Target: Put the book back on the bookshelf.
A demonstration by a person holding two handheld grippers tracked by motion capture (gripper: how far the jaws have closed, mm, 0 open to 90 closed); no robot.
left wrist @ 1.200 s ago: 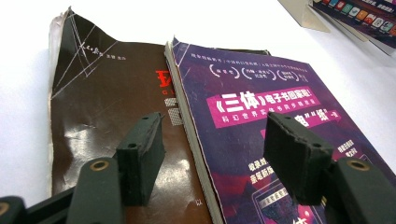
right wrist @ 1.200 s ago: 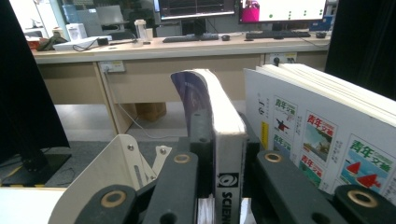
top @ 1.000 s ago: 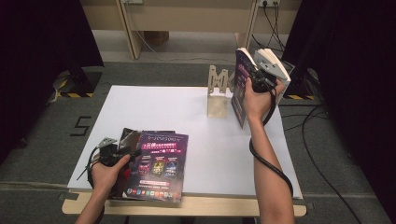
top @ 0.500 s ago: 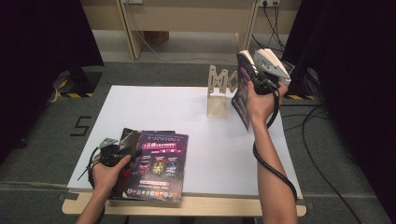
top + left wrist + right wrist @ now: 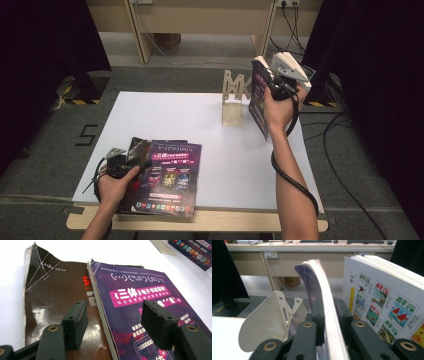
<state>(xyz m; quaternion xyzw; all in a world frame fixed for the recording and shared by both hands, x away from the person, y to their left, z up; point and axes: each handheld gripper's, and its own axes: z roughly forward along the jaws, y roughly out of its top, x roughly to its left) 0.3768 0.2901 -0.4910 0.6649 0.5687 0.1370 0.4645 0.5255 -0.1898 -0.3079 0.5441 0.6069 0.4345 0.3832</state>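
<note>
Thin glossy magazine bows, pinched between right gripper's black fingers.

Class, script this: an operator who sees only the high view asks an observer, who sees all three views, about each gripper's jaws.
Operator: Is the right gripper really clamped on the raised magazine?
Observer: Yes. In the right gripper view its jaws, which have just been closing, press on the magazine's lower edge, and the pages bow above them.
Operator: And the left gripper?
Observer: Its jaws stand open and grip nothing. One is above the brown book, the other above the flat purple magazine.
</note>
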